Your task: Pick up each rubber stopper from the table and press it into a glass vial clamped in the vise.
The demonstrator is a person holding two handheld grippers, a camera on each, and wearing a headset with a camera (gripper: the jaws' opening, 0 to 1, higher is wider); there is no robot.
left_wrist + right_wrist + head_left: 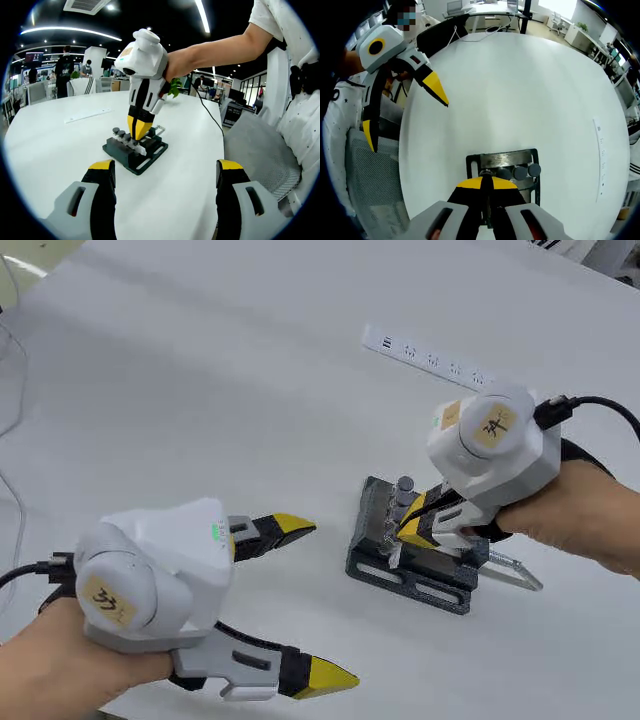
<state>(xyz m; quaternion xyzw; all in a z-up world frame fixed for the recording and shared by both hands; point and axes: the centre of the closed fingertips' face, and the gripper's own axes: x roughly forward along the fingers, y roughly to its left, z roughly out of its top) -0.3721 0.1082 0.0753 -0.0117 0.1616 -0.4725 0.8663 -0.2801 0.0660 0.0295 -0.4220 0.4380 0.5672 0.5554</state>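
A dark vise (400, 565) stands on the white table and clamps a row of glass vials (403, 492) with grey stoppers (121, 133) in their mouths. My right gripper (412, 528) points down at the near end of that row, jaws shut, tips touching the vise top. Nothing shows between its tips. In the right gripper view the shut jaws (487, 183) cover the nearest vial, with two grey stoppers (527, 171) showing to their right. My left gripper (322, 605) hovers open and holds nothing, well to the left of the vise (135, 150).
A white power strip (425, 354) lies on the table behind the vise. The vise's metal handle (515, 570) sticks out to the right. A person's arm reaches over the table (50, 145), and an office with people lies beyond.
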